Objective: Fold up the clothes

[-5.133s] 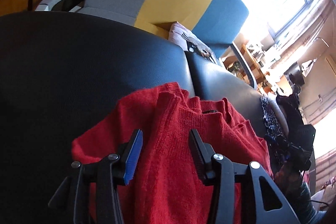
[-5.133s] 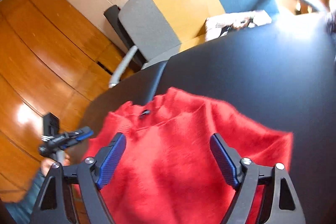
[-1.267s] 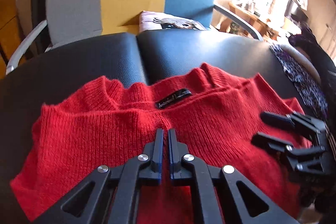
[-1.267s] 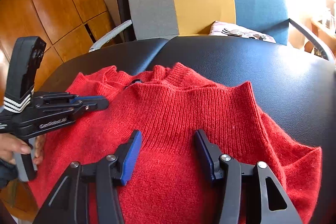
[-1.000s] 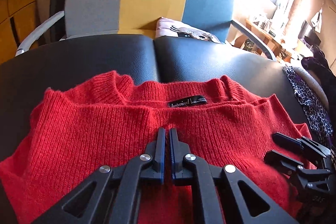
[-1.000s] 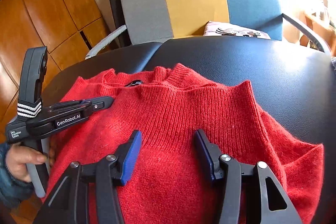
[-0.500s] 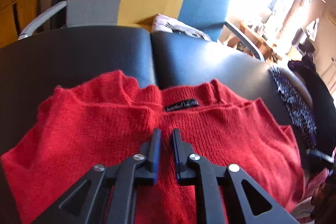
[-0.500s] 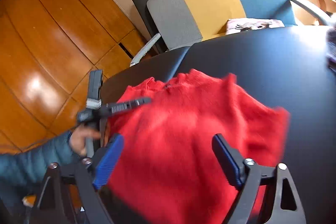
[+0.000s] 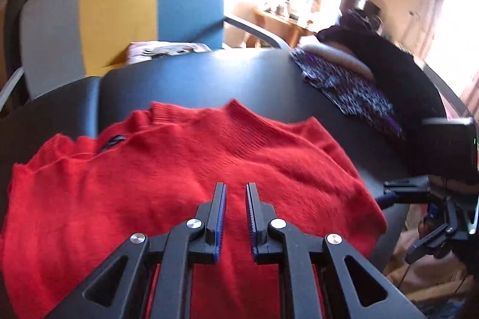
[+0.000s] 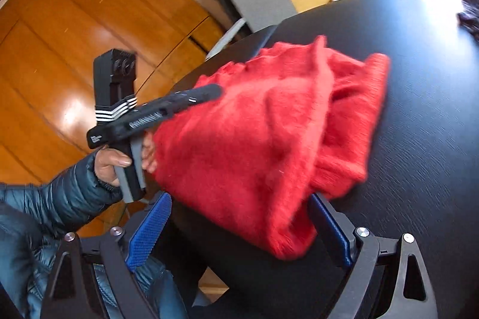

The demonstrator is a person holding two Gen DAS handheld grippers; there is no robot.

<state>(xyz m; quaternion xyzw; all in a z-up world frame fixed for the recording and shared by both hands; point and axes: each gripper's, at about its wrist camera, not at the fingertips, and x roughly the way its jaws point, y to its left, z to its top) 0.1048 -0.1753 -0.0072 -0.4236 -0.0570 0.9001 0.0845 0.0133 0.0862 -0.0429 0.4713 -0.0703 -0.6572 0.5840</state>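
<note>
A red knitted sweater [image 9: 185, 169] lies folded on a black padded surface [image 9: 209, 79], its collar toward the far side. My left gripper [image 9: 235, 199] hovers over the middle of the sweater, its jaws a narrow gap apart with nothing between them. The right wrist view shows the sweater [image 10: 254, 124] with its near edge hanging over the front rim of the surface. My right gripper [image 10: 239, 199] stands wide open at that edge, one finger on each side of the drooping fabric. The left gripper [image 10: 179, 102] reaches in over the sweater's left side, held by a hand [image 10: 110, 163].
A chair with a grey, yellow and blue back [image 9: 119, 4] stands behind the surface, a printed cushion [image 9: 161, 49] on its seat. Dark and patterned clothes [image 9: 359, 79] are piled at the right. A wooden panel wall [image 10: 74, 34] and a blue padded sleeve [image 10: 45, 208] are on the left.
The left jaws, shut a second ago, have parted slightly. The right gripper has pulled back to the sweater's near edge and opened wider. Both views have swung.
</note>
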